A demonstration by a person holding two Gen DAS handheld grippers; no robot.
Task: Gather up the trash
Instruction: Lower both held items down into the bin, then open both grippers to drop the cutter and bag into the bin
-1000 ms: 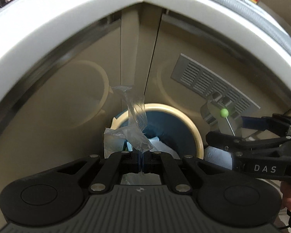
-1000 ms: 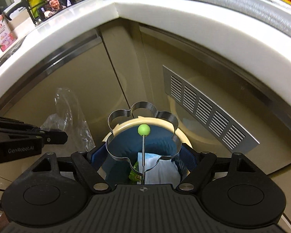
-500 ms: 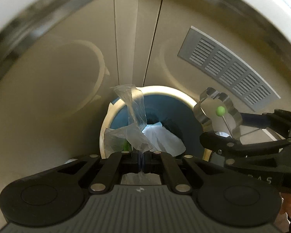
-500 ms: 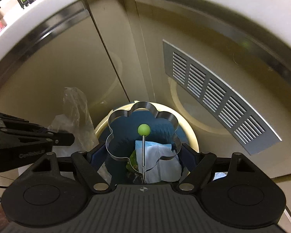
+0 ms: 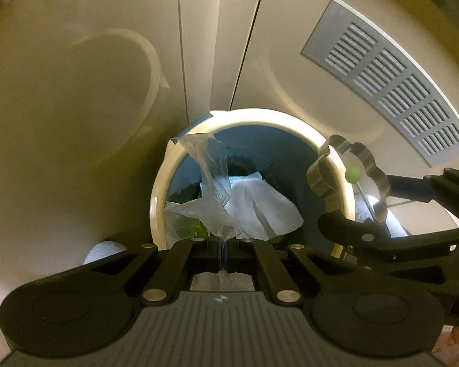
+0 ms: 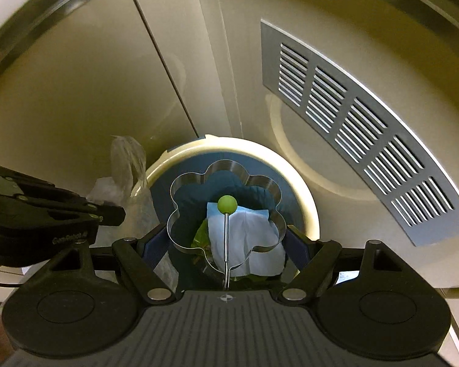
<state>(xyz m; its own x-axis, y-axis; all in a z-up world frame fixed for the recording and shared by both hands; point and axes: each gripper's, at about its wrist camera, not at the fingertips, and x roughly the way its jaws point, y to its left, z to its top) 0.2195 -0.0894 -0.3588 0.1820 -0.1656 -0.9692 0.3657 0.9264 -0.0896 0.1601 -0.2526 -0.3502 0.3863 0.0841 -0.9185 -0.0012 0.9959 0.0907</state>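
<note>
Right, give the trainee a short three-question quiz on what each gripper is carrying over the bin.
1. True or false: the left gripper is shut on a clear plastic wrapper.
2. What does the right gripper hold? A) a tissue B) a flower-shaped metal ring with a green-knobbed stem C) nothing
3. Fill in: the trash bin has a cream rim and a ____ liner, with a pale tissue already inside.

Key: 1 true; 2 B; 3 blue.
</note>
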